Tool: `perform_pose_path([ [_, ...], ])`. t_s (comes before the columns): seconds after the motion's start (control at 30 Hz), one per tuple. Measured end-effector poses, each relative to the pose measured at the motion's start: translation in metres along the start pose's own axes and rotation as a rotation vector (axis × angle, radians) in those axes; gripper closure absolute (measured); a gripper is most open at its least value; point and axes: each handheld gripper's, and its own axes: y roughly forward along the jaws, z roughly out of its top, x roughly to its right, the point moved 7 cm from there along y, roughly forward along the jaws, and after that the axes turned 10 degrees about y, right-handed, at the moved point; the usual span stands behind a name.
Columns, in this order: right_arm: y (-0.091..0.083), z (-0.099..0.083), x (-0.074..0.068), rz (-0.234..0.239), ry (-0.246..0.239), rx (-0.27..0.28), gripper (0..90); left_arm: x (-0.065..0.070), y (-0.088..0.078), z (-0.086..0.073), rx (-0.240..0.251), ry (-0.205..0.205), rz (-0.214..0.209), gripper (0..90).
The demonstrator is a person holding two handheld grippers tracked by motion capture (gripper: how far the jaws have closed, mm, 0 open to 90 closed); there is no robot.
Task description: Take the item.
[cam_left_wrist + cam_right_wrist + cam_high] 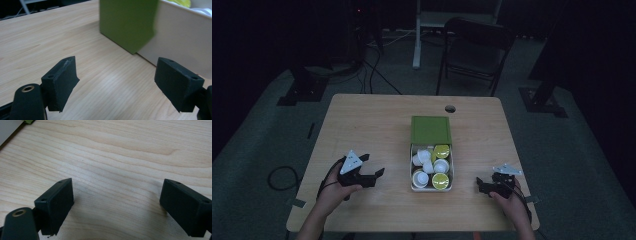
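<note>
Left tongs agape, empty; right tongs likewise.

White box sits mid-table, long axis running away from the person, open at the near end. Green lid covers the far part, lying flat; in the left gripper view the lid is a plain matte green face, flush against the pale box wall. Inside: a loose jumble of small pods, some white, some yellow-green topped, roughly seven — frame is dim, count not certain. Yellow-green tops sit mostly along the right side, white ones left and centre. Pods touch each other, some tipped.
</note>
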Motion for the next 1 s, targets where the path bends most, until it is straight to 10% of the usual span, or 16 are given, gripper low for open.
perform_pose_path([
  [0.5,0.0,0.0,0.0,0.0,0.0,0.0,11.5,0.036,0.012,-0.008,-0.059,0.109,-0.158,16.0],
  [1.0,0.0,0.0,0.0,0.0,0.0,0.0,11.5,0.056,0.022,-0.023,-0.13,0.17,-0.22,16.0],
])
